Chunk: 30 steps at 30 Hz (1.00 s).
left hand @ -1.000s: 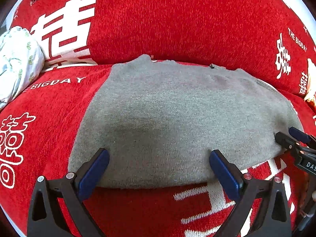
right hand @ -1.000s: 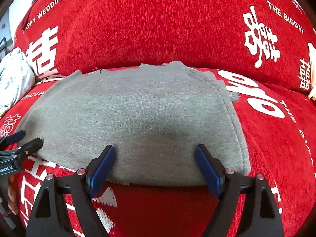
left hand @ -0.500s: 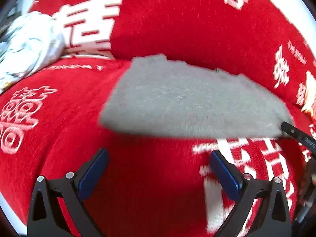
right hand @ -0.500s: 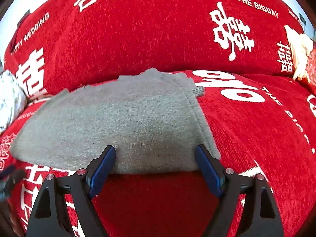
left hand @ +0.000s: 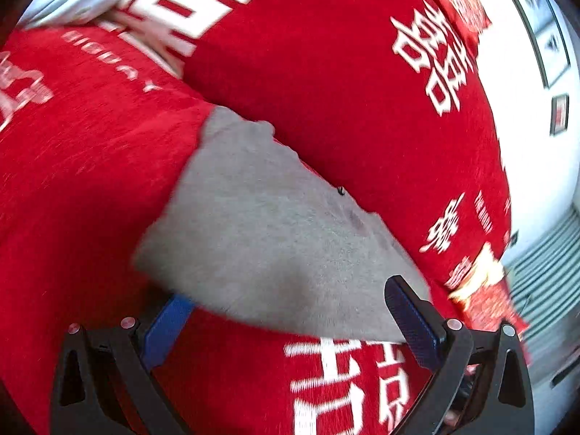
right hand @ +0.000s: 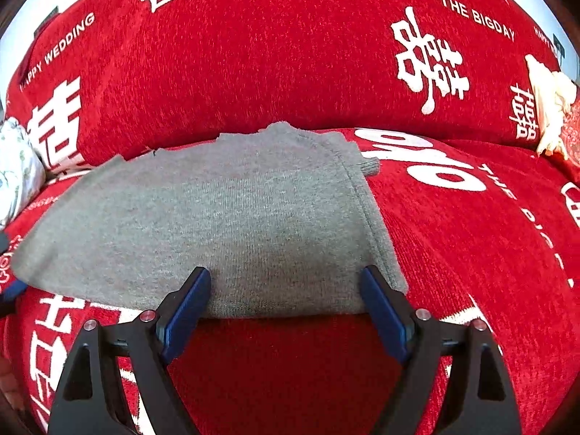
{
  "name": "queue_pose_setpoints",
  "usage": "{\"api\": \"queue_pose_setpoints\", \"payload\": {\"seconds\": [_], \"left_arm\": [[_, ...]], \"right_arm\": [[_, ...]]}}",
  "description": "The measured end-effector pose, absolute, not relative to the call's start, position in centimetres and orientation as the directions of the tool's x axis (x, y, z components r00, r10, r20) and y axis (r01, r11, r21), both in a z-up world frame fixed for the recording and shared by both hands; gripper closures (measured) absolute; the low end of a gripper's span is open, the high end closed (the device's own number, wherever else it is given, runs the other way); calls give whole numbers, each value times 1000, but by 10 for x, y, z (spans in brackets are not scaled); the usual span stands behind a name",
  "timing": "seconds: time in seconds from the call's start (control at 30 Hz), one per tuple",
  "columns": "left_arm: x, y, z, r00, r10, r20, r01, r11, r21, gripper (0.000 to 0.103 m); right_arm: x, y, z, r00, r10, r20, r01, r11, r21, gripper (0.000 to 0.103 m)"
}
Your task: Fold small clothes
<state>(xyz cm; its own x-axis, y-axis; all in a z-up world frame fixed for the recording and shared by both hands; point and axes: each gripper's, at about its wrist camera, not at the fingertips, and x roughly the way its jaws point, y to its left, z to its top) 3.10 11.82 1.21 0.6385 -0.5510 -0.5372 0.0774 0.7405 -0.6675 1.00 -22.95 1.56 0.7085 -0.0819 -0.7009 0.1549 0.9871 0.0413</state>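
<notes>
A folded grey knit garment (right hand: pixel 224 224) lies flat on the red sofa seat; it also shows in the left wrist view (left hand: pixel 268 239). My right gripper (right hand: pixel 286 301) is open, its blue pads at the garment's near edge, one on each side of the right part. My left gripper (left hand: pixel 286 311) is open at the garment's near left corner; the grey cloth covers the tip of its left finger (left hand: pixel 163 326). Neither gripper holds cloth.
The red sofa cover (right hand: pixel 290 54) with white lettering rises as a backrest right behind the garment. A white floral cloth (right hand: pixel 14 166) lies at the left. A cream and red object (right hand: pixel 551 108) sits at the right. A white wall (left hand: pixel 536 137) shows far right.
My left gripper has swung left and tilted, then come in to the garment's left corner. My right gripper pulled back slightly and stayed at the near edge. The garment has not moved.
</notes>
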Motion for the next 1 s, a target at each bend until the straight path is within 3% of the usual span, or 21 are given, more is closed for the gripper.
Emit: {"api": "queue_pose_setpoints", "payload": {"seconds": [0.13,0.2,0.37,0.5,0.53,0.83,1.0], "left_arm": [[58,112,13,628,-534,-566,52,755,-654,1],[71,122,10,615,-550,-565,22,729,-685,11],[77,159,-8,620,-606,-499,-27,619,-785,49],[77,165,-15,618,-603,-504,-65,601,-797,73],[79,167,-19,614,-608,-504,-84,585,-807,87],[85,170,-30,601,-654,-459,-137,482,-865,91],[89,168,-29,587,-657,-473,-154,483,-862,91]], "right_arm": [[12,-226,16,694,-102,-712,156,988,10,16],[13,-225,17,685,-105,-721,152,988,0,16],[20,-211,27,664,-98,-741,126,992,-18,16],[50,-172,38,653,-43,-756,39,999,-24,16],[60,-159,42,652,-27,-758,12,1000,-25,16],[190,-22,47,517,171,-839,-173,980,93,16],[247,51,15,405,164,-899,-242,968,67,16]]}}
